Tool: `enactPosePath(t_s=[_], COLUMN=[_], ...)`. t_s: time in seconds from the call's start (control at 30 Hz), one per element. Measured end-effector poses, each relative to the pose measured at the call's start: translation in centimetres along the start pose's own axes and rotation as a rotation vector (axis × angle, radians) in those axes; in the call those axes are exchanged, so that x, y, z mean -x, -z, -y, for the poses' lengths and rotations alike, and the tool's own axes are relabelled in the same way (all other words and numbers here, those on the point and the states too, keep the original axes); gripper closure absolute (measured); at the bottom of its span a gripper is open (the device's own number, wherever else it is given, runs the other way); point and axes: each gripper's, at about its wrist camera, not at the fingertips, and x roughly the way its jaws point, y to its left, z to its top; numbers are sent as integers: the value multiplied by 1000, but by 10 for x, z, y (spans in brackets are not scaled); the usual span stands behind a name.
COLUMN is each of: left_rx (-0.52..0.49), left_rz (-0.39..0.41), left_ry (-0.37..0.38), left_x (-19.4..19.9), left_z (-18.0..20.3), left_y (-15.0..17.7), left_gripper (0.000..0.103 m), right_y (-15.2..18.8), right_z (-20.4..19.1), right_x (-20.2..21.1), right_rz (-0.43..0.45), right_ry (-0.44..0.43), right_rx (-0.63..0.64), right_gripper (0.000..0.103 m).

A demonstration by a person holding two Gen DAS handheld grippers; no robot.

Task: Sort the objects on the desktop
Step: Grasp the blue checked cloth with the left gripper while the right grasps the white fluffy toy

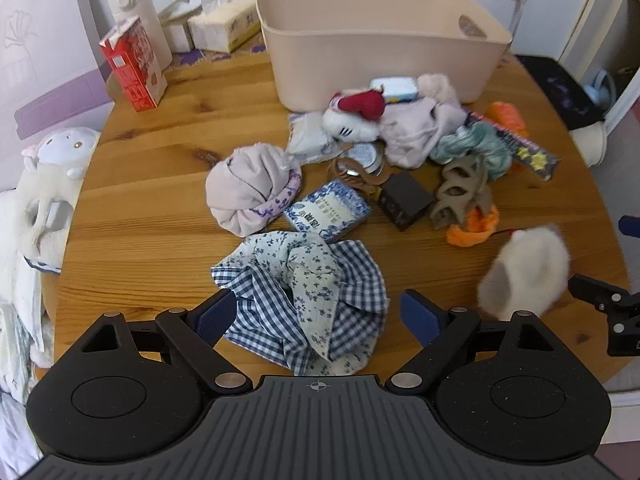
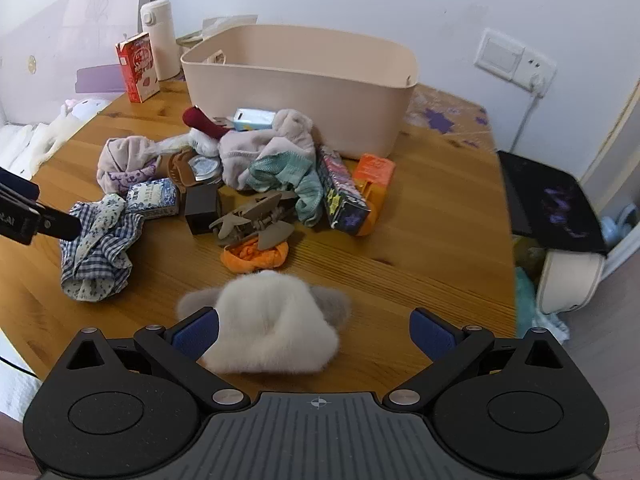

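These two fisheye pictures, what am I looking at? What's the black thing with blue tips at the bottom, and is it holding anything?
Each picture comes from a camera mounted on a hand-held gripper, looking forward along its two blue-padded fingers. A person holds one in each hand. The left gripper is open, its fingers on either side of a blue checked and floral cloth. The right gripper is also open, around a fluffy white plush. Nothing is clamped yet. On the wooden table lies a jumble: a beige bin at the back, clothes, a blue patterned box, a hair claw, an orange cloth and a red carton.
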Motion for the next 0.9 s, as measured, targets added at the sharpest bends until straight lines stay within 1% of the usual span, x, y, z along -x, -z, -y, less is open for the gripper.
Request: enactPosePath(t_s=[0.07, 0.13, 0.2, 0.27, 0.4, 0.47, 0.53, 0.67, 0.73, 0.8, 0.83, 0.87, 0.9], left_rx=[-33, -44, -53, -63, -64, -77, -95, -129, -159, -181, -196, -203, -215], left_rz=[-12, -27, -41, -53, -92, -97, -99, -112, -111, -104, -101, -99, -99], left_ry=[15, 18, 17, 15, 49, 49, 49, 37, 36, 34, 33, 29, 27], left_x=[-11, -21, -30, -38, -54, -59, -64, -73, -76, -76, -76, -76, -75], left_z=[-2, -3, -3, -3, -3, 0, 2, 6, 8, 9, 10, 10, 9], left_y=[-2, -3, -4, -5, -7, -6, -5, -2, 0, 1, 2, 2, 3], left_gripper=[13, 13, 13, 13, 13, 13, 13, 13, 15, 21, 23, 28, 33], right_y=[-4, -6, -7, -8, -6, -4, -2, 1, 0, -1, -1, -2, -1], right_z=[1, 1, 2, 4, 6, 8, 10, 8, 7, 6, 6, 5, 4], right_x=[-11, -20, -29, -40, -55, -62, -67, -74, -77, -79, -80, -81, -81], right_rz=[-22, -32, -39, -64, -93, -104, -121, -132, -135, -140, -142, -140, -137], right_ry=[-2, 10, -3, -18, -32, -46, -68, -96, -110, -130, -139, -150, -158], right_rx=[2, 14, 27, 36, 40, 36, 34, 42, 42, 34, 27, 19, 15], right_gripper=[0, 0, 0, 0, 0, 1, 6, 7, 9, 10, 13, 16, 21])
